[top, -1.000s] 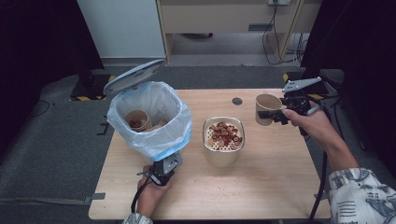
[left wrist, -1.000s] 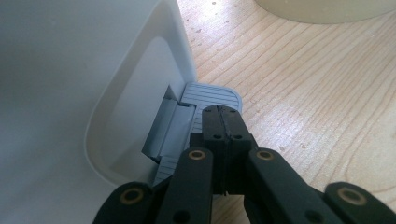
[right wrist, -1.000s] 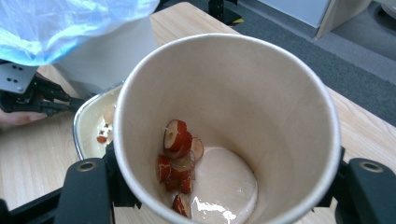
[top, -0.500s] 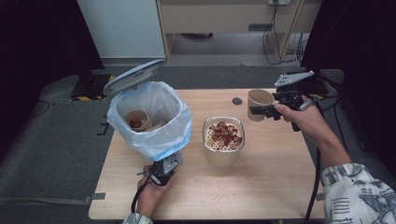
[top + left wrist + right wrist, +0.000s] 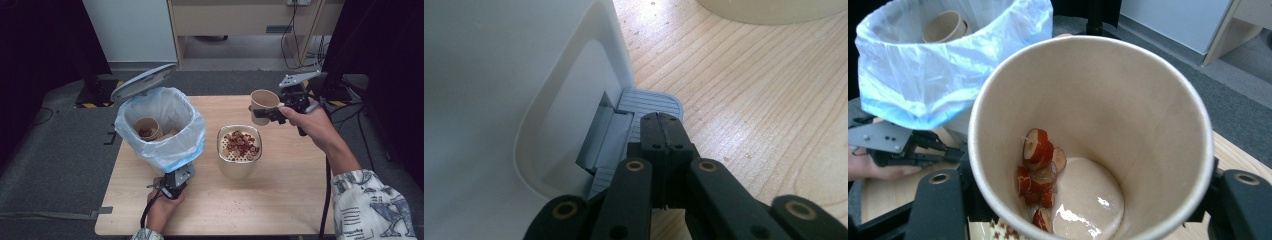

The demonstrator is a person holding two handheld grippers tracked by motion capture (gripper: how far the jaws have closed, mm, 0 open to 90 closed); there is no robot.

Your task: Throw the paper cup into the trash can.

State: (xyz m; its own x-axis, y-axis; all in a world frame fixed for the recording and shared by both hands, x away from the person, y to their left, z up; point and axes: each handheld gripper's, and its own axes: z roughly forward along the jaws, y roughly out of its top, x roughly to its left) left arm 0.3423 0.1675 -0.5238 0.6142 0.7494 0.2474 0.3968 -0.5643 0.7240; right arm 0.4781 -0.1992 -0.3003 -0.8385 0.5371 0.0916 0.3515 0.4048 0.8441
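At the left we see the bin (image 5: 162, 125), lid up, near the surface's (image 5: 280, 200) left edge; a paper cup (image 5: 147, 127) with red bits lies in its liner. Our left tongs (image 5: 176, 181) are closed tight and empty, pressing the bin's pedal (image 5: 651, 102). Mid-surface, open wood surrounds the strainer bowl (image 5: 239, 157) of red slices. At the right, our right tongs (image 5: 265, 114) clamp the brown cup (image 5: 264, 102), holding slices (image 5: 1040, 170) and liquid, above the far right edge.

Both grippers are black: the left gripper (image 5: 663, 131) shows brass-ringed pivots; beside the right gripper (image 5: 270, 114), a white patterned sleeve (image 5: 372, 207).
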